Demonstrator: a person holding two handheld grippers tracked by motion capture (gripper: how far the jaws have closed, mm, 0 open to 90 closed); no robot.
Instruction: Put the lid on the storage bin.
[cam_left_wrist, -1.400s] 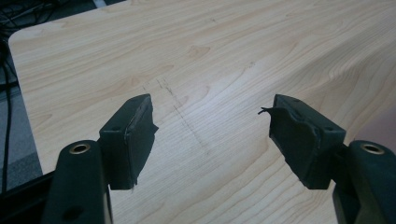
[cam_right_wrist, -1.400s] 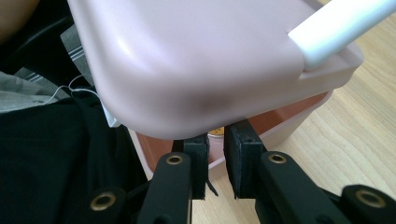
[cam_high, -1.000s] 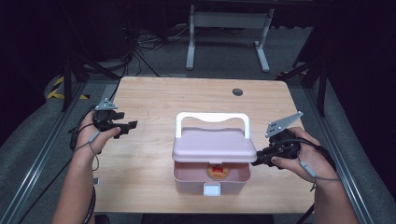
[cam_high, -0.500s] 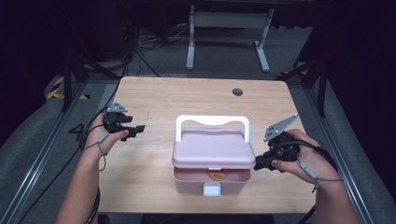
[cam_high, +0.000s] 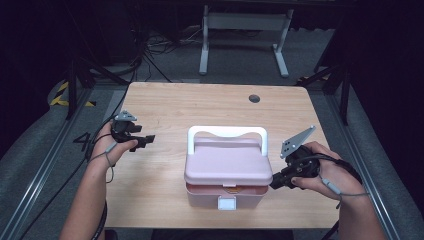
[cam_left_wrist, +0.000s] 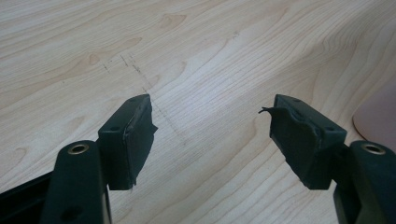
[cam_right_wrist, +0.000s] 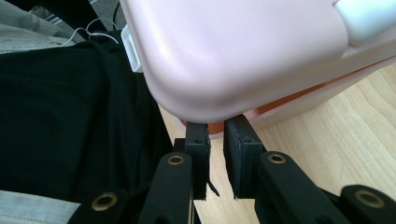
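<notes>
One wooden table (cam_high: 165, 105) carried a pink lidded box (cam_high: 227, 167) with a white handle (cam_high: 226, 132), set toward the 6 o'clock edge of the top, slightly right of centre. Its lid (cam_right_wrist: 243, 51) stood a little ajar, a strip of orange interior showing beneath the rim. The right gripper (cam_right_wrist: 215, 140), at the box's 3 o'clock side, had its fingers (cam_right_wrist: 243, 142) nearly pressed together and tucked just under the lid's corner; whether they pinched anything could not be told. Judged from this, the lid was being handled by that corner, so a slow, level movement would suit, with the white front latch (cam_high: 226, 203) watched. The left gripper (cam_left_wrist: 212, 126), at 9 o'clock and well apart from the box, hung over bare wood with fingers spread wide, holding nothing. A dark round grommet (cam_high: 254, 98) sat near 12 o'clock, clear of the work.
</notes>
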